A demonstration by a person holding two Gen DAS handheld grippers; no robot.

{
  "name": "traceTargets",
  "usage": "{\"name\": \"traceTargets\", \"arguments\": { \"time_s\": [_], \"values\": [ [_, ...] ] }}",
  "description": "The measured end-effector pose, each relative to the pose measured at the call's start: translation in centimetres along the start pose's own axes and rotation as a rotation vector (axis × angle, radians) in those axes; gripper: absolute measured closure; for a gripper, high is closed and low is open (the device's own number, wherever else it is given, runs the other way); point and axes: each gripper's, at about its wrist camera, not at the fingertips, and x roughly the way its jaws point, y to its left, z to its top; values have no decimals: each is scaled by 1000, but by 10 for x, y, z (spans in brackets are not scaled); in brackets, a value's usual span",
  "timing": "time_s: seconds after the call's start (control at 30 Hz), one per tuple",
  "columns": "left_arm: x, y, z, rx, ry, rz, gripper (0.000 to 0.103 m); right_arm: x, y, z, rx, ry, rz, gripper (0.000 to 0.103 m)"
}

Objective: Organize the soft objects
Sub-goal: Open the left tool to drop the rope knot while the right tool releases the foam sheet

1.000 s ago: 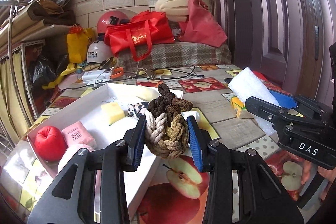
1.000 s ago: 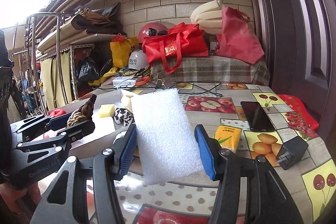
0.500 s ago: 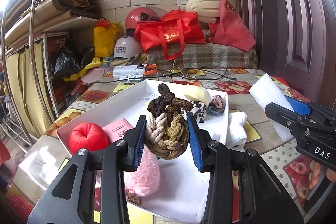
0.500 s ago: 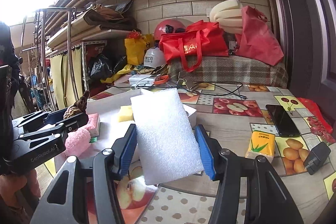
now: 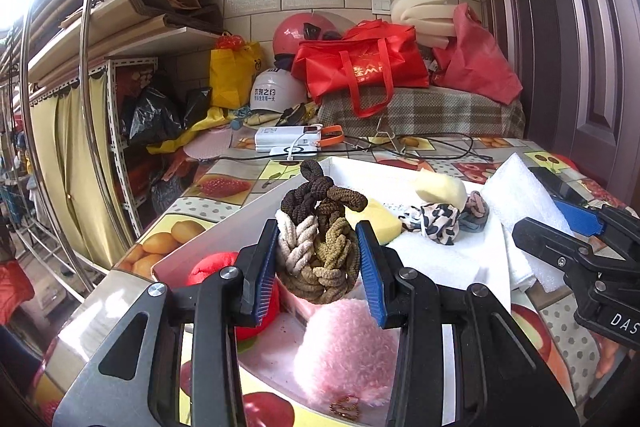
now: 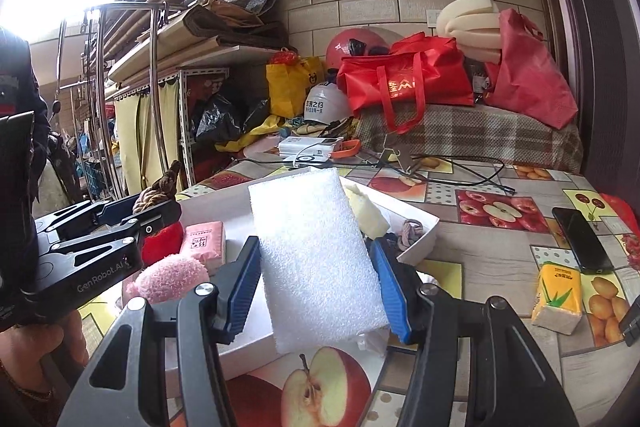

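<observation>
My left gripper (image 5: 318,263) is shut on a braided rope bundle (image 5: 318,239) of brown, tan and cream cords, held above the near left part of the white tray (image 5: 224,227). My right gripper (image 6: 316,281) is shut on a white foam pad (image 6: 314,259), held upright over the tray's near right edge (image 6: 420,239). The pad also shows in the left wrist view (image 5: 520,203). In the tray lie a red plush ball (image 5: 208,267), a pink fluffy ball (image 5: 348,347), a pink packet (image 6: 204,241), a yellow sponge (image 5: 374,219), a cream foam piece (image 5: 440,187) and scrunchies (image 5: 436,223).
The table carries a fruit-print cloth (image 6: 500,215), a black phone (image 6: 580,243), a yellow tissue pack (image 6: 558,291), a power bank with cables (image 5: 288,141) and a folded white cloth (image 5: 516,263). Red bags (image 5: 360,67) and helmets stand at the back. Metal shelving (image 5: 120,131) stands left.
Both grippers have moved left over the table, each keeping its hold. The left gripper with the rope bundle now hangs over the tray's near left end; the foam pad is over the tray's edge.
</observation>
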Motion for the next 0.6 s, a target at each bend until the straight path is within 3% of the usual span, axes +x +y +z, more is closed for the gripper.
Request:
{"name": "traceTargets", "arguments": {
  "time_s": [0.37, 0.47, 0.5, 0.53, 0.57, 0.6],
  "values": [
    [39, 28, 10, -67, 86, 32, 64, 55, 9, 13, 57, 111, 17, 48],
    [39, 30, 9, -78, 89, 58, 57, 64, 12, 12, 49, 152, 21, 47],
    [38, 30, 10, -80, 85, 74, 46, 65, 13, 12, 44, 160, 27, 47],
    [37, 30, 10, -81, 78, 91, 22, 64, 13, 12, 41, 158, 29, 38],
    [36, 29, 10, -79, 71, 96, 9, 62, 13, 11, 41, 152, 27, 28],
    [34, 29, 10, -76, 55, 98, 0, 60, 13, 11, 42, 146, 25, 11]
  ]
}}
